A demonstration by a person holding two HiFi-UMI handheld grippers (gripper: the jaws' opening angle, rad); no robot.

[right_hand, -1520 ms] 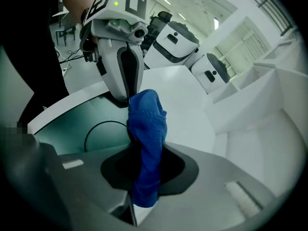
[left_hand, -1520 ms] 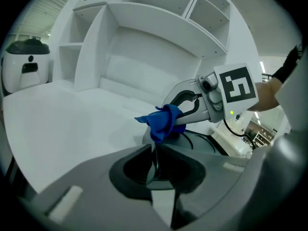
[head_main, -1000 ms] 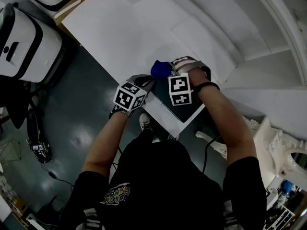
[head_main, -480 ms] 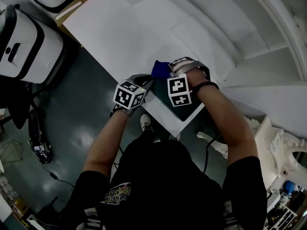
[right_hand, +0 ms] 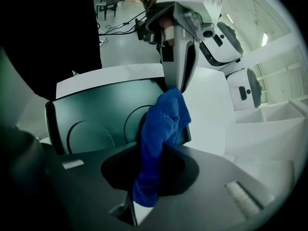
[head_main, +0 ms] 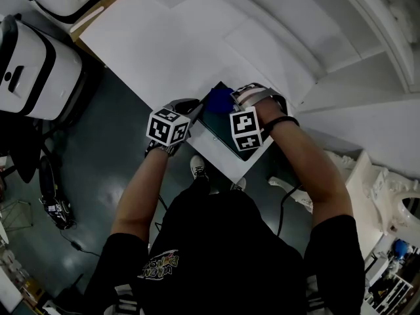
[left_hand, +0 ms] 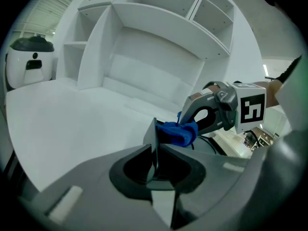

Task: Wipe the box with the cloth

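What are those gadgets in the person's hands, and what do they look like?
They are grey plastic two-jaw grippers: the left gripper and right gripper each carry a white cube printed with black square markers. The person wears a black short-sleeved T-shirt with a small print, and a dark band on the right wrist.

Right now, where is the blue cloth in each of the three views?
Head view: cloth near the centre, at the far end of the box.
Left gripper view: cloth right of centre, just beyond the left tongs.
Right gripper view: cloth in the centre, clamped in the right tongs.
Shared landmark: the dark box beside the cloth.
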